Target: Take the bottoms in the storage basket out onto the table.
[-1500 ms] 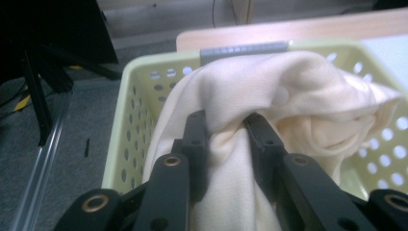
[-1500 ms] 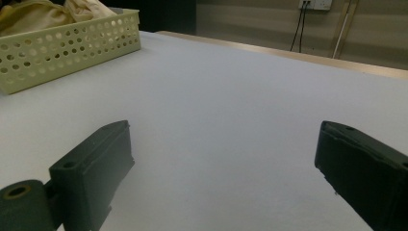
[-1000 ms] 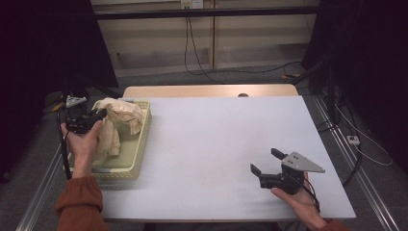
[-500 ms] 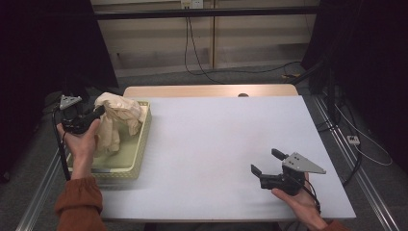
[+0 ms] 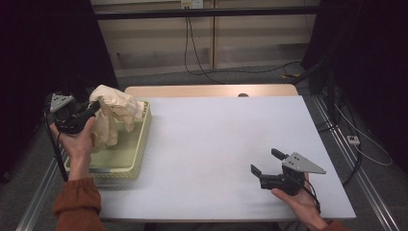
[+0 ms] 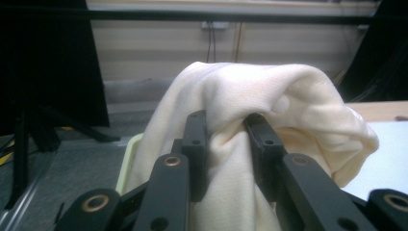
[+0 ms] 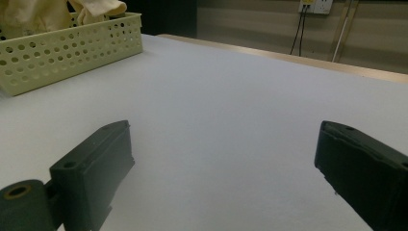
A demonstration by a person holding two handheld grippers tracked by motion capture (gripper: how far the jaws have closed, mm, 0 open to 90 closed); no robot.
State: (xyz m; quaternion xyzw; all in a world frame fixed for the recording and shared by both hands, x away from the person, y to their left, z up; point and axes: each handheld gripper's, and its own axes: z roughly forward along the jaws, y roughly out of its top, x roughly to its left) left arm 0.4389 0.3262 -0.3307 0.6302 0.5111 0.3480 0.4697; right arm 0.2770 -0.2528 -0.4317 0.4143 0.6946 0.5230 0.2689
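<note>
We find the left gripper [image 5: 91,109] at the left edge of the counter [image 5: 216,144], held above the pale green perforated basket [image 5: 137,144]. Its fingers [image 6: 195,144] are clamped on a bunched fold of the cream cloth [image 5: 113,113]. In the left gripper view, the cloth [image 6: 250,106] bulges up and over both black fingers, with a pinched ridge squeezed between them. We note that the cloth is raised in a hump, its lower part hanging down into the basket.

We find the basket seated on the counter's left side, close to the left edge. In the right gripper view, its holed wall [image 7: 72,48] sits far off with cloth [image 7: 33,14] showing above the rim.

We find the right gripper [image 5: 267,162] well apart from the basket, at the near right of the counter, cradled in the person's hand [image 5: 300,204]. Its fingers [image 7: 96,163] stand wide apart, with bare counter [image 7: 226,120] between them.
</note>
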